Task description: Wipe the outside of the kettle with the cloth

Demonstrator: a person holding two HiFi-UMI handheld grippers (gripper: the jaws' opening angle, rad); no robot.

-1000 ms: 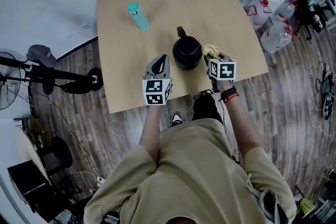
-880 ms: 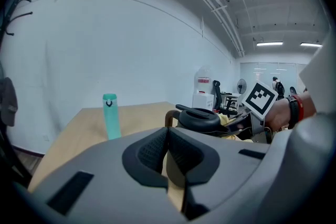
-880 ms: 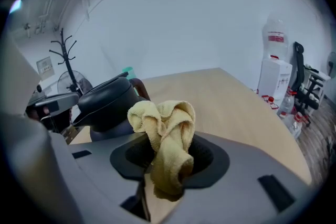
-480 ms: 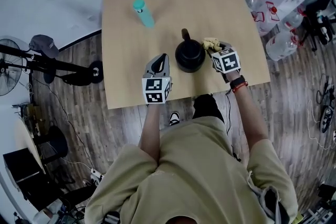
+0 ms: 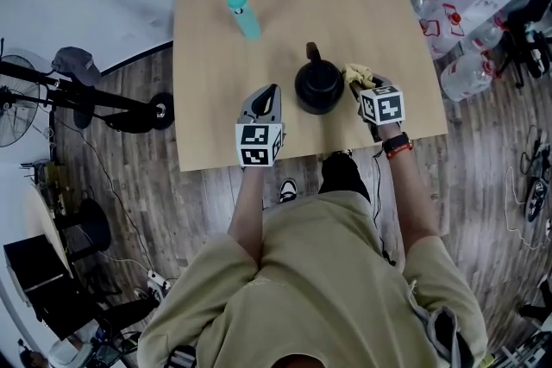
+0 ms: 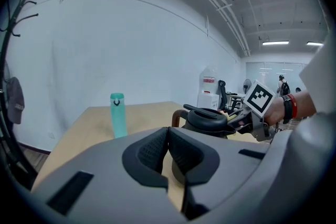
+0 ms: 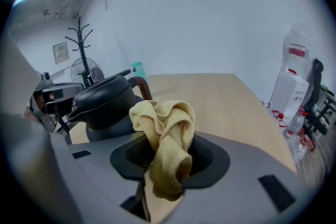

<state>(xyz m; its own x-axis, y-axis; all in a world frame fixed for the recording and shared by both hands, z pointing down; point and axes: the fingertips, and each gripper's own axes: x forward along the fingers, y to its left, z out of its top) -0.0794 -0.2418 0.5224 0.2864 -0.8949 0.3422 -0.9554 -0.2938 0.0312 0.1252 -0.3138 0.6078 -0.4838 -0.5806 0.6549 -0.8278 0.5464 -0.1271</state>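
A black kettle (image 5: 319, 86) with a brown handle stands near the table's front edge. It shows again in the left gripper view (image 6: 207, 119) and in the right gripper view (image 7: 105, 103). My right gripper (image 5: 360, 87) is shut on a bunched yellow cloth (image 5: 357, 75), and the cloth is right beside the kettle's right side. Up close, the cloth (image 7: 166, 140) bulges out of the right gripper (image 7: 169, 161). My left gripper (image 5: 271, 91) is shut and holds nothing. It sits just left of the kettle without touching it, its tips (image 6: 168, 139) pressed together.
A teal bottle (image 5: 244, 15) stands upright at the table's back left and is also in the left gripper view (image 6: 117, 115). The wooden table (image 5: 216, 125) ends just in front of both grippers. Water jugs (image 5: 470, 73) and boxes stand on the floor to the right, a fan stand (image 5: 78, 103) to the left.
The right gripper and cloth slid a little farther along the kettle's right side, then back slightly. The left gripper has stayed put beside the kettle. The head view has drifted.
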